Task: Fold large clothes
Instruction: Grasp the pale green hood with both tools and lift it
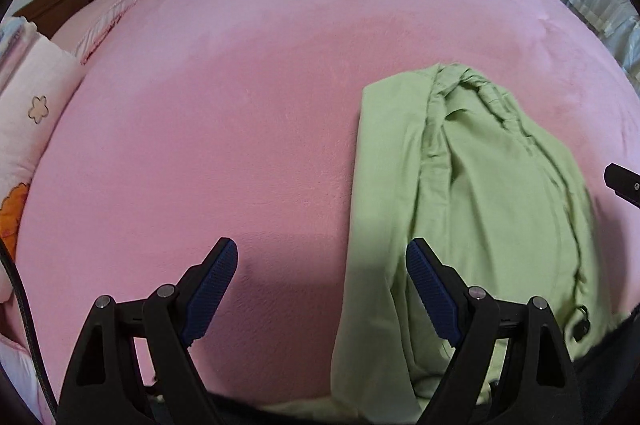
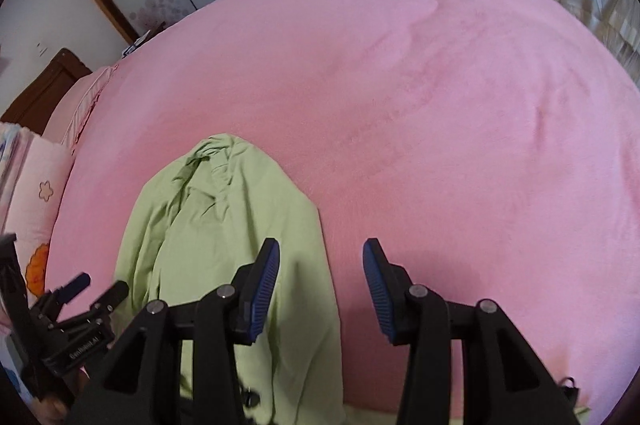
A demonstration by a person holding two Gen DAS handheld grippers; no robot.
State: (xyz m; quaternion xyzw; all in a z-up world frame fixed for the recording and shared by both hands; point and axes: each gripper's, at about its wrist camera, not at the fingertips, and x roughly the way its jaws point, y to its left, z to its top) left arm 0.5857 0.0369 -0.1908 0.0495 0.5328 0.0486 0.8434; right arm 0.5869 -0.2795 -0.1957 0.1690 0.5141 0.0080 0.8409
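A light green garment (image 1: 480, 193), partly folded into a long bundle with rumpled seams along its top, lies on the pink blanket (image 1: 260, 105) that covers the bed, near the bed's near edge. The left hand-held gripper (image 1: 322, 261) hangs over the garment's left edge with its fingers spread wide and nothing between them. The right hand-held gripper (image 2: 321, 259) hangs over the garment's right edge, fingers partly apart and empty. A pink flowered pillow (image 1: 32, 113) lies at the bed's left side.
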